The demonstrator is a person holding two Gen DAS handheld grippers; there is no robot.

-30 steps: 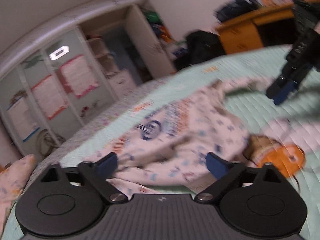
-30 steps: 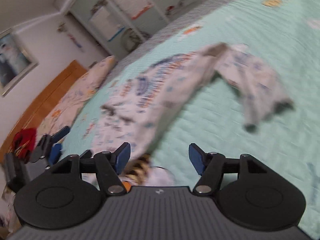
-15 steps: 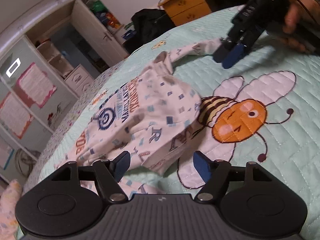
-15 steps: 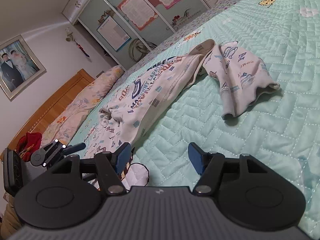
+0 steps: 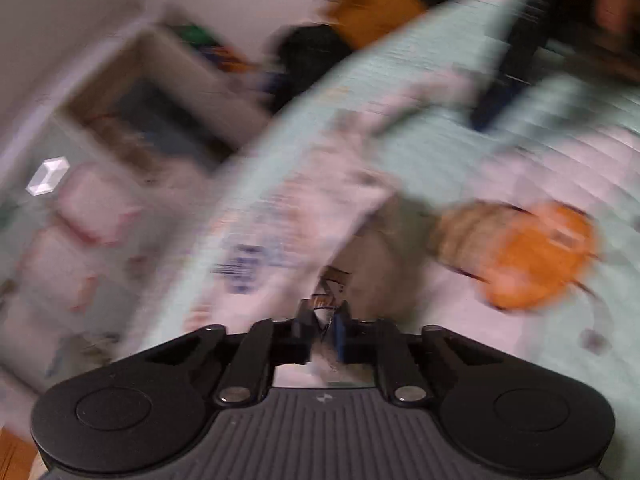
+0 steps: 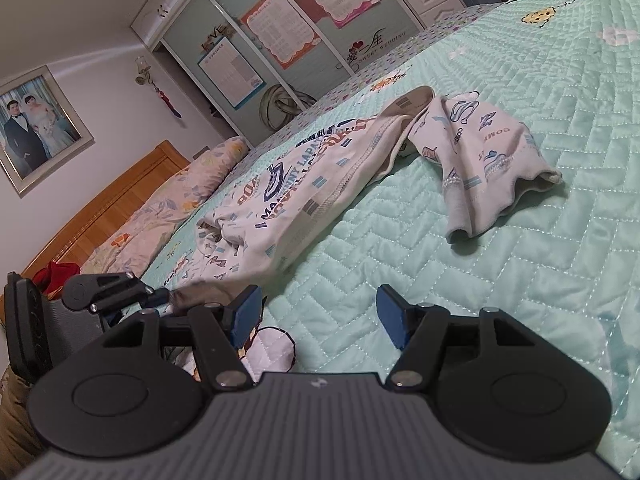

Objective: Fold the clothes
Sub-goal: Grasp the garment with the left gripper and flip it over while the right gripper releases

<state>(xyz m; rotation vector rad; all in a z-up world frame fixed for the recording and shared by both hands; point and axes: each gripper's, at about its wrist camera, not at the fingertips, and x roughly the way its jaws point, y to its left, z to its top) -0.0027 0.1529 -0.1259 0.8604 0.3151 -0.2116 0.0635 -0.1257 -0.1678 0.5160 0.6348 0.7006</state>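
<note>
A white long-sleeved shirt point(image 6: 304, 184) with blue and orange letter prints lies rumpled on the mint quilted bedspread point(image 6: 520, 260), one sleeve point(image 6: 488, 156) flung out to the right. My left gripper point(image 5: 324, 328) is shut on the shirt's near edge, and printed cloth shows between its pads; this view is heavily blurred. In the right wrist view the left gripper point(image 6: 160, 298) sits at the shirt's lower left corner. My right gripper point(image 6: 320, 308) stands open above bare quilt, short of the shirt, with nothing between its fingers. It shows as a dark blur point(image 5: 508, 80) in the left wrist view.
An orange bee picture point(image 5: 536, 256) is stitched into the bedspread near the shirt. A flowered pillow point(image 6: 188, 192) and wooden headboard point(image 6: 100, 216) lie to the left. A wardrobe point(image 6: 280, 28) with posters stands beyond the bed, an orange desk point(image 5: 372, 4) on the other side.
My left gripper's jaws have come together on the shirt's edge, and its view has rolled and blurred. The right gripper has sunk a little toward the quilt and stays open.
</note>
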